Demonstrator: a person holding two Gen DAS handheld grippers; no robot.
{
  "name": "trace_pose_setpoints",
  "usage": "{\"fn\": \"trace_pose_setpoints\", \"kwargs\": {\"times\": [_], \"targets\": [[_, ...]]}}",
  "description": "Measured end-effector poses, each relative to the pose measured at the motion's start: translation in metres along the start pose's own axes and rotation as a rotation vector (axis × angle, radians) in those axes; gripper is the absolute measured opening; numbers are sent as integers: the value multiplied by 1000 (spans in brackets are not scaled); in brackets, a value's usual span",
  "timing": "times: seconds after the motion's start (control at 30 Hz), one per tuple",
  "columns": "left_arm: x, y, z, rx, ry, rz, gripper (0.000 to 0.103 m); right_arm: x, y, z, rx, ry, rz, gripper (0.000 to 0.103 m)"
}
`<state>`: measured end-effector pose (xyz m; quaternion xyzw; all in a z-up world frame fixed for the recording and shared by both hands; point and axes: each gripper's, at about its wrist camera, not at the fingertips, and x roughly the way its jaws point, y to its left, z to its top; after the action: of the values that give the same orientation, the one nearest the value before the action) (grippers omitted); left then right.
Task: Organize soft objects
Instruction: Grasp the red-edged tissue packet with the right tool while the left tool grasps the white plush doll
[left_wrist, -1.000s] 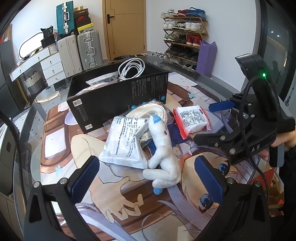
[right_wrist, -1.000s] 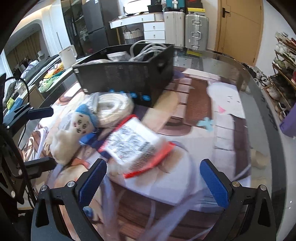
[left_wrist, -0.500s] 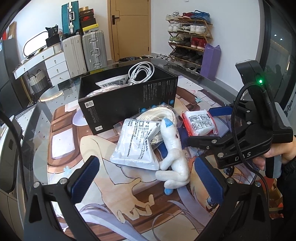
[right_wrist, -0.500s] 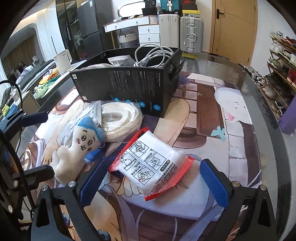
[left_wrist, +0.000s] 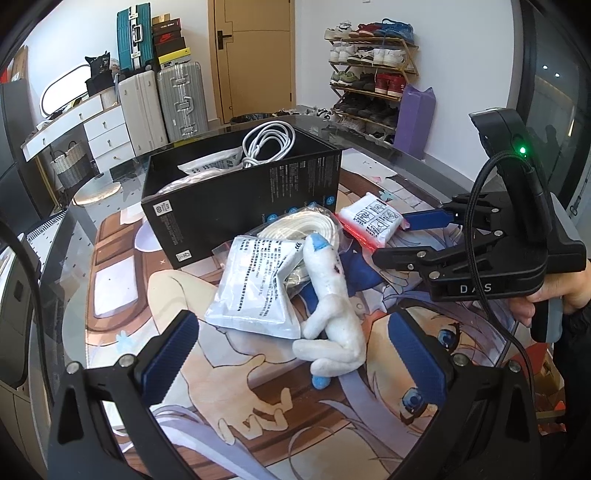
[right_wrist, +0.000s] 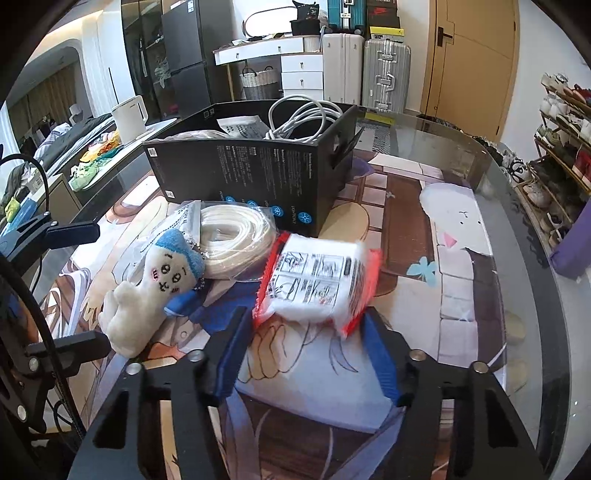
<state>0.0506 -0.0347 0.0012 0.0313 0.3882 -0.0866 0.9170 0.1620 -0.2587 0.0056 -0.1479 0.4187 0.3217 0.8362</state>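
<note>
A white packet with red edges (right_wrist: 317, 284) lies on the printed mat in front of the black box (right_wrist: 251, 173). My right gripper (right_wrist: 306, 321) is closing on it, and its blue pads press the packet's near sides so that it bunches up. In the left wrist view the same packet (left_wrist: 369, 218) sits between the right gripper's (left_wrist: 391, 238) fingers. My left gripper (left_wrist: 293, 325) stands open above a white plush toy with blue tips (left_wrist: 332, 295) and a white printed pouch (left_wrist: 255, 284). A bagged coil of white cord (left_wrist: 303, 229) lies behind them.
The black box (left_wrist: 240, 199) holds a white cable (left_wrist: 269, 144) and other pouches. A person's hand (left_wrist: 554, 299) holds the right gripper. The glass table's curved edge (right_wrist: 517, 206) runs along the right. Suitcases, drawers and a shoe rack stand beyond the table.
The right gripper's jaws went from wide apart to narrow around the red-edged packet, which now looks squeezed and raised. The left gripper stays open over the plush toy.
</note>
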Motion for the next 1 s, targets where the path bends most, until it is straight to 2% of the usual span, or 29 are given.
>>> {"fn": "trace_pose_setpoints", "kwargs": {"times": [0.13,0.17,0.23,0.47,0.5,0.6,0.7,0.93,1.0], "targets": [[2,-2,-1,1,6,0,103,-1,-3,-1,5,-1,7,63],[2,-2,-1,2,7,0,103,-1,-4,0,12,-2,7,66],[2,-1,-2,1,8,1,103,0,-7,1,28,-14,-3,79],[4,0,-2,-5,11,-1,103,7,-6,10,38,-24,-3,81],[4,0,-2,-5,11,-1,103,8,-4,11,36,-26,-3,79],[4,0,-2,-4,10,-3,103,9,0,10,17,-25,-16,62],[4,-1,-1,-3,8,-5,103,4,-3,10,17,-40,-13,55],[-1,-9,-3,20,-19,-36,102,-15,-7,8,9,-74,-9,52],[-2,-12,-3,32,-26,-52,96,-20,-8,8,8,-85,-7,52]]}}
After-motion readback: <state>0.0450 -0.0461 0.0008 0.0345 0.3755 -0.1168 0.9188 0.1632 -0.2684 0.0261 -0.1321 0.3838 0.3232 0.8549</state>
